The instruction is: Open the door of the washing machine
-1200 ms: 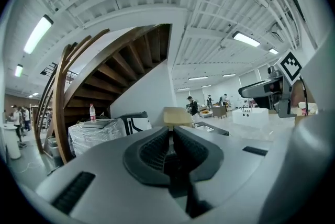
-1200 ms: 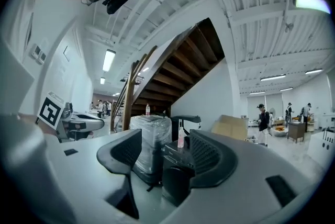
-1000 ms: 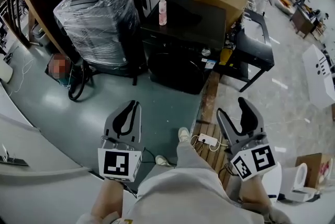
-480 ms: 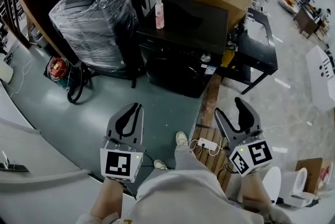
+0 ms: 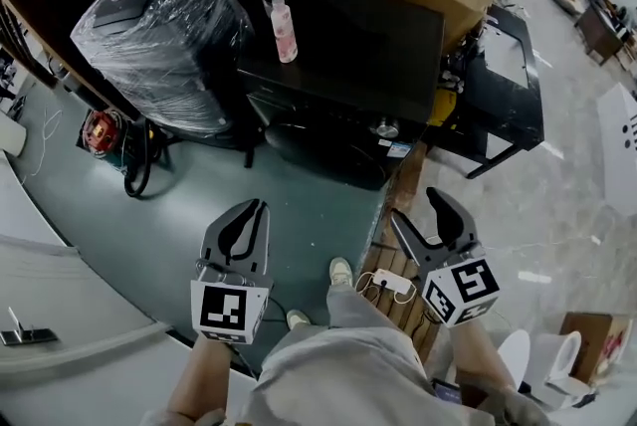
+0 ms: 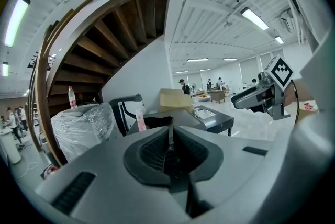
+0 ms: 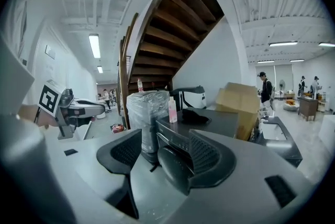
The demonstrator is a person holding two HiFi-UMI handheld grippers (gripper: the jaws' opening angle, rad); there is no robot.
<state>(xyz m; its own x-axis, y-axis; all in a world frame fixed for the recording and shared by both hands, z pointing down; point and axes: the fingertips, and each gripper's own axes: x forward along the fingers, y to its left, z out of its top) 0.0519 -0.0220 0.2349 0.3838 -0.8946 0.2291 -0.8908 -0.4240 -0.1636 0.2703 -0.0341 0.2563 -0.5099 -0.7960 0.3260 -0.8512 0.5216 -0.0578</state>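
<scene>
Ahead of us, far across the floor (image 5: 299, 205), stands the black washing machine (image 5: 348, 66), door closed, a pink bottle (image 5: 283, 29) on top. Nearer, our left tool (image 5: 254, 207) has its jaws pressed together and empty; the right tool (image 5: 418, 210) has its jaws spread, holding nothing.

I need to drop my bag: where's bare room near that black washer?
The green floor before the washing machine is bare, up to the wrapped bundle. Its top is mostly free beside the pink bottle. Crowded: the wooden pallet, with its power strip.
</scene>
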